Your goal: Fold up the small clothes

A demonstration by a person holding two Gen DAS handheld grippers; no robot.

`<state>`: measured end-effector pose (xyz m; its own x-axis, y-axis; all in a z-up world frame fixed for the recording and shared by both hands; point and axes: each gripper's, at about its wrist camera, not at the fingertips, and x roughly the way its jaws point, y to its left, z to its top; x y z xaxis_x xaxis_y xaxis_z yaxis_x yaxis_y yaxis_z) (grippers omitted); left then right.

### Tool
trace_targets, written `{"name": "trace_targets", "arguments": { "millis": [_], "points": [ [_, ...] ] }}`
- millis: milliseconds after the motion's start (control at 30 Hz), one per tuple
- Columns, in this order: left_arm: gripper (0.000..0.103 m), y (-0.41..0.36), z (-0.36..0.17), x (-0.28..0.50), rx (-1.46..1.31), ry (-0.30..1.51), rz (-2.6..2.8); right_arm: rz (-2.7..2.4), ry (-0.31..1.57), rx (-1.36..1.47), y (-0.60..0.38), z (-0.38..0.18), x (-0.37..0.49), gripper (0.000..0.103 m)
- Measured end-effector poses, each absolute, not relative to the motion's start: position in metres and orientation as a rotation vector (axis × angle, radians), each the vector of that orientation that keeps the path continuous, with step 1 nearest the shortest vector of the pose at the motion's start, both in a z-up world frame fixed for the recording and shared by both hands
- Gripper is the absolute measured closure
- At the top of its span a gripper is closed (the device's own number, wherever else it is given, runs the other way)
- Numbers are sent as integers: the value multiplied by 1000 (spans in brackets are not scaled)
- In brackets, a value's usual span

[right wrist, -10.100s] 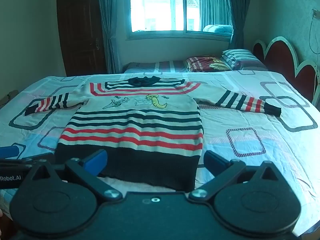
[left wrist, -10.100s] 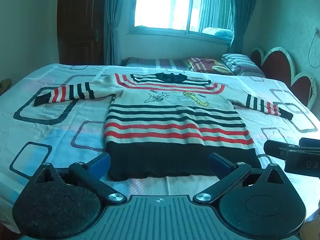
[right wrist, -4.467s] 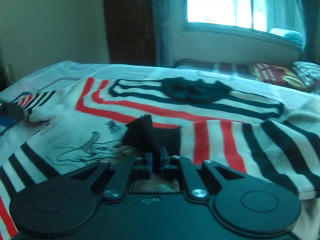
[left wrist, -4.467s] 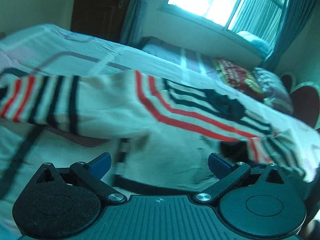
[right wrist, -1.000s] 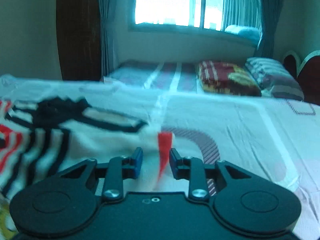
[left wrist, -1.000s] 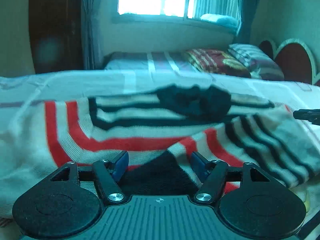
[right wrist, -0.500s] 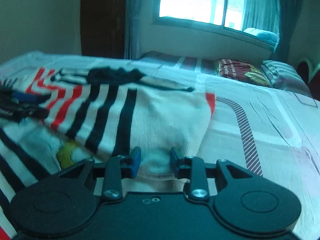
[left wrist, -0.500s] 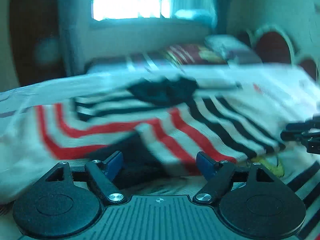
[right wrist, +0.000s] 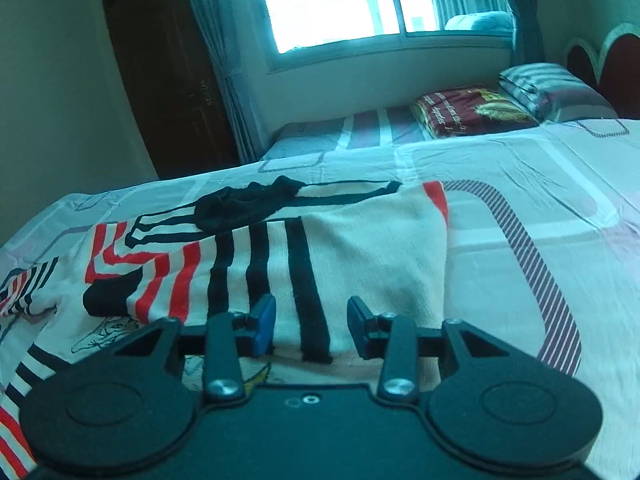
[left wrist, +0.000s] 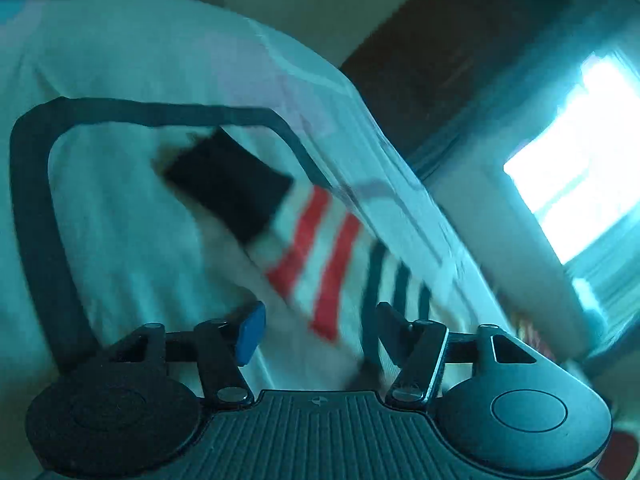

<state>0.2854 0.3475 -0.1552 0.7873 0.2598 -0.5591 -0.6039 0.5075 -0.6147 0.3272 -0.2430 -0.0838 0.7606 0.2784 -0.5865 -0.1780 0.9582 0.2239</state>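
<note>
A small cream sweater (right wrist: 360, 240) with red and black stripes lies on the bed. Its right sleeve (right wrist: 240, 268) is folded across the chest, black cuff (right wrist: 108, 298) at the left, below the black collar (right wrist: 244, 204). My right gripper (right wrist: 311, 326) is open and empty just above the folded sleeve. In the blurred, tilted left wrist view, the sweater's left sleeve (left wrist: 320, 256) lies stretched out with its black cuff (left wrist: 228, 184) at the far end. My left gripper (left wrist: 318, 330) is open over that sleeve, holding nothing.
The bed sheet (right wrist: 540, 184) is white with rounded-square outlines. Folded blankets and a pillow (right wrist: 472, 114) lie at the far side under the window (right wrist: 340, 0). A dark door (right wrist: 168, 80) stands at the back left. A red headboard (right wrist: 600, 56) is at the right.
My left gripper has swung away from the sweater's chest to the outstretched left sleeve, tilting sharply. My right gripper has opened wider and stays over the folded right sleeve.
</note>
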Motion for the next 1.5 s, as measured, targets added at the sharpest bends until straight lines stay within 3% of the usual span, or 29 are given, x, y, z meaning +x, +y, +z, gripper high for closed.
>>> {"name": "trace_targets", "arguments": {
  "millis": [267,333,367,400,533,633,900,1100,1167,1200,1267,1367,1500],
  "points": [
    [46,395,-171,303,-1043,363,492,167,650,226,-214,-50,302,64],
    [70,402,-169,311,-980,413,496,154,648,235,-206,-44,296,64],
    [95,404,-169,315,-947,443,509,146,649,235,-202,-42,294,64],
    [97,407,-169,319,-933,464,518,140,649,236,-199,-40,292,64],
    [98,394,-141,341,-815,433,424,114,655,231,-188,-35,290,64],
    [98,340,-103,373,-663,420,245,93,649,236,-186,-33,290,64],
    [98,114,-78,468,-409,513,-133,40,623,288,-209,-31,280,63],
    [97,-51,-109,506,-127,686,-251,-10,620,355,-253,-35,270,61],
    [92,-91,-125,507,-45,763,-255,-8,625,404,-266,-37,269,54],
    [67,-108,-121,487,-6,765,-257,-2,625,425,-271,-39,268,47],
    [32,-111,-109,463,-26,723,-312,23,629,454,-274,-43,271,41],
    [32,-83,-85,426,-30,662,-313,110,651,516,-264,-55,285,45],
    [33,12,-78,368,12,603,-137,212,691,552,-227,-76,316,50]
  ]
}}
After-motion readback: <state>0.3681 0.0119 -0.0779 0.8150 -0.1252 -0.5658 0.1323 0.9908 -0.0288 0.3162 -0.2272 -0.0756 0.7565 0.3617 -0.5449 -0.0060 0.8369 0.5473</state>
